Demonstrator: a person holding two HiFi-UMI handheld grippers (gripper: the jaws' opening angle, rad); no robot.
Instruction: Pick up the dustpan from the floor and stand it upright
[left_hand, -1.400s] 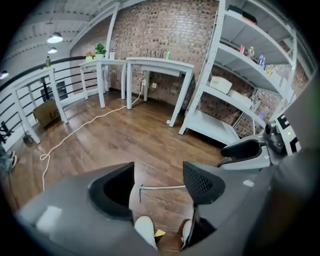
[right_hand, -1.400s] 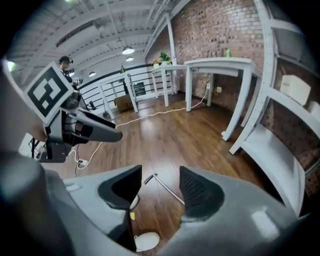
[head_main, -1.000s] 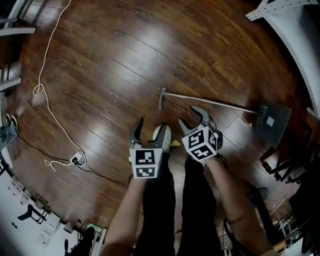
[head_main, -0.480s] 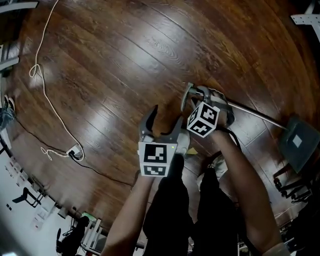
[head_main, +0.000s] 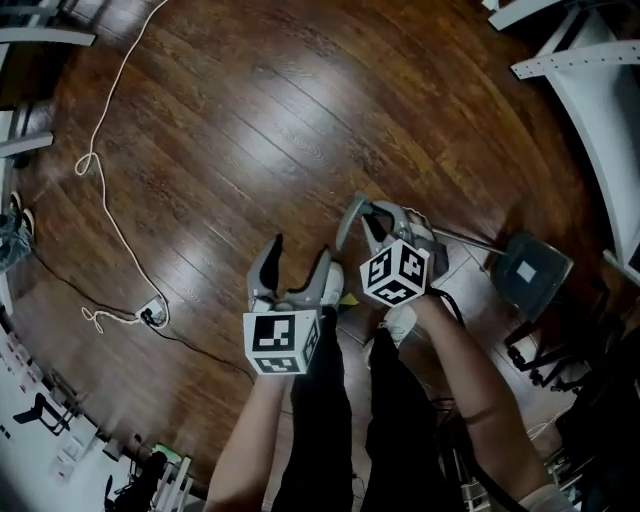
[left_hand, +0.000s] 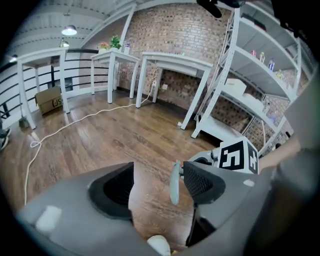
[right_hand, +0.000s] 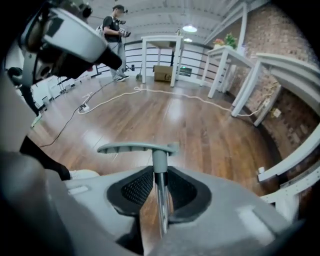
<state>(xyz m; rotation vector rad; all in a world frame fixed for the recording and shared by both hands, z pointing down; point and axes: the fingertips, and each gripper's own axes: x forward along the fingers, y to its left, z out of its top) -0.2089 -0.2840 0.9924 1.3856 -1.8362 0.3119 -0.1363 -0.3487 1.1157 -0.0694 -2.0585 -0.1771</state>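
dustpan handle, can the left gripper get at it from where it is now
Probably yes. The left gripper is open and empty, close beside the dustpan handle with nothing between them. The right gripper clamps it just under its T-shaped end, so free room looks tight.

Grey dustpan (head_main: 527, 275) tilted (hdl end up).

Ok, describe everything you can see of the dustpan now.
The dustpan has a dark grey pan with a pale square label, a thin metal shaft and a grey plastic T-grip. The right claw is shut on the shaft just under the T-grip, with the pan end out right over the wood floor.
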